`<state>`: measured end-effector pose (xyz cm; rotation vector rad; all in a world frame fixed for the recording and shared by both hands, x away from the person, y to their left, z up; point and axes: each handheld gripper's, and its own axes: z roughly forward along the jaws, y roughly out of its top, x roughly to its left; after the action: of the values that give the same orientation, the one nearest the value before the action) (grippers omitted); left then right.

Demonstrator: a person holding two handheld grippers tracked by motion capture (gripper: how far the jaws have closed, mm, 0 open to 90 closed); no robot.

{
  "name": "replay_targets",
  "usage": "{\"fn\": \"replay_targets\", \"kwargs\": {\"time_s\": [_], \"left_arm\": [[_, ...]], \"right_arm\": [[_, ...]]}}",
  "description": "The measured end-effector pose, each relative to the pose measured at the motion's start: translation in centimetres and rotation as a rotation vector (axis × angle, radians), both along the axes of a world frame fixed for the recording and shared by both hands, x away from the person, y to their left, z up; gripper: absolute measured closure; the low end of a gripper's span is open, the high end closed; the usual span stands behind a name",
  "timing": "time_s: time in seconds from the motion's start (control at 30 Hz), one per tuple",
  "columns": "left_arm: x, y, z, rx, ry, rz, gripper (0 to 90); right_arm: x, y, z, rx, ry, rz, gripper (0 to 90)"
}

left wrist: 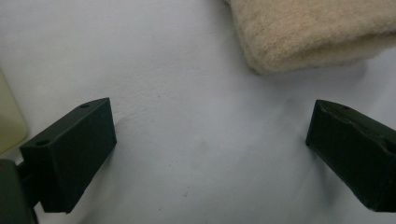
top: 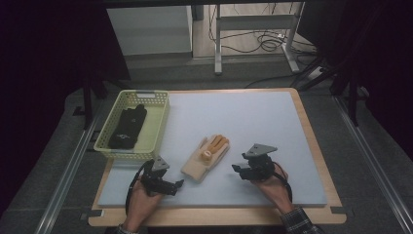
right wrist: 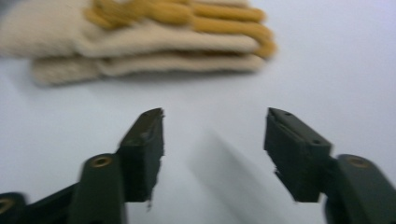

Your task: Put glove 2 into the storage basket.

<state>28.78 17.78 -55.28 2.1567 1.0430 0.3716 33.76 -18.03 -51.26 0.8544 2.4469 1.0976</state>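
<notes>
Left tool (left wrist: pixel 205 154) agape, cream glove (left wrist: pixel 317 32) cropped (cuff only)

Glove (top: pixel 205 158): cream knit body, orange-yellow fingers. Basket (top: pixel 158 124), far left: pale yellow-green lattice, holding a black glove (top: pixel 127 127) with a small white mark. Tabletop (top: pixel 319 161): light wood rim under a pale blue-grey mat (top: pixel 243 122). Left claw (top: pixel 178 185) and right claw (top: pixel 235 168): black, grey top plates.

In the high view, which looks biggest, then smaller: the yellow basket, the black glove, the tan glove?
1. yellow basket
2. black glove and tan glove: they look about alike, so no ranking between them.
</notes>
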Motion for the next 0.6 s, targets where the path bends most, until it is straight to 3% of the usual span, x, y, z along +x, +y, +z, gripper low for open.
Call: {"fn": "replay_targets", "kwargs": {"time_s": [0.37,0.6], "left_arm": [[0.0,0.0,0.0,0.000,0.000,0.001,1.9],[0.0,0.0,0.0,0.008,-0.003,-0.001,1.7]], "right_arm": [[0.2,-5.3,-1.0,-0.017,0.005,-0.136,12.8],[0.1,-6.9,-1.7,-0.042,0.015,-0.184,8.0]]}}
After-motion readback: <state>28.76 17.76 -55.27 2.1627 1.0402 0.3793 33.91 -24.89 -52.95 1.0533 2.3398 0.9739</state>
